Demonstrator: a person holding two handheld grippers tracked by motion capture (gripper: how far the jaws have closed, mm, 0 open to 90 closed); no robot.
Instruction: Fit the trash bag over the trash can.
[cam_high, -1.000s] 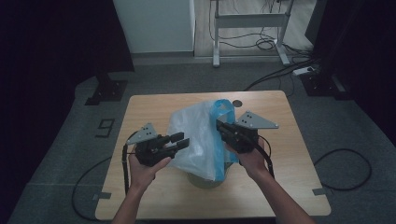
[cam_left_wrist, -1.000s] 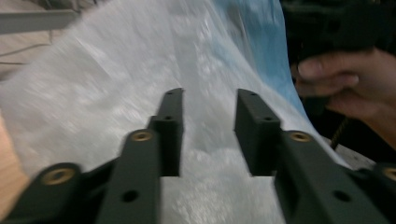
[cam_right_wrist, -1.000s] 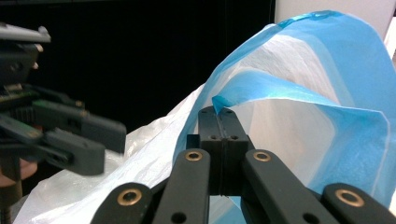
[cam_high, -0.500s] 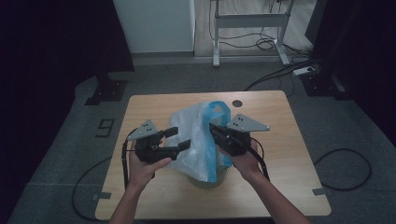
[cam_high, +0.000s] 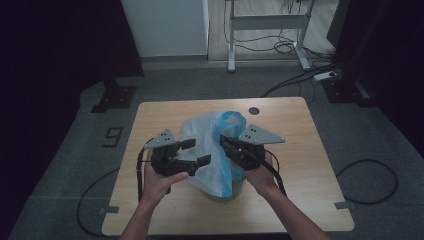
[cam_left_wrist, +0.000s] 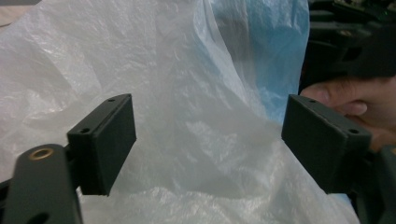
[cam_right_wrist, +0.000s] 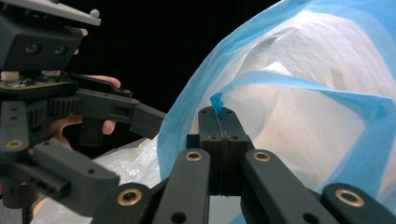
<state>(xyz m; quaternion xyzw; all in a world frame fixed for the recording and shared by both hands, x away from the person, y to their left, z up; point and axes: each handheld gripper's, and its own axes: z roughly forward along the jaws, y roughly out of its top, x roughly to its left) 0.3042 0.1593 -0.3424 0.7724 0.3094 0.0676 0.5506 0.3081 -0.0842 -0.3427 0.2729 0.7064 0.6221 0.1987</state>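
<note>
A thin white plastic bag (cam_high: 210, 145) with a blue rim (cam_high: 233, 120) stands crumpled over a small container (cam_high: 225, 192) near the middle of the wooden table (cam_high: 300, 125). My right gripper (cam_high: 225, 142) is shut on the bag's blue rim (cam_right_wrist: 280, 88); a strip of blue film sticks up between its closed jaws (cam_right_wrist: 219, 116). My left gripper (cam_high: 196, 152) is open at the bag's left side, its two pads (cam_left_wrist: 107, 140) wide apart with the white film (cam_left_wrist: 196, 121) just beyond them. The left gripper (cam_right_wrist: 112, 144) also appears at the left of the right gripper view.
A round hole (cam_high: 254, 110) sits in the table's far side. Cables (cam_high: 370, 180) trail over the grey floor on both sides, a metal frame (cam_high: 270, 25) stands behind the table, and a floor marking "9" (cam_high: 113, 136) lies to the left.
Both grippers moved a little leftward and closer together around the bag. The right gripper has kept hold of the blue rim and the left stayed open.
</note>
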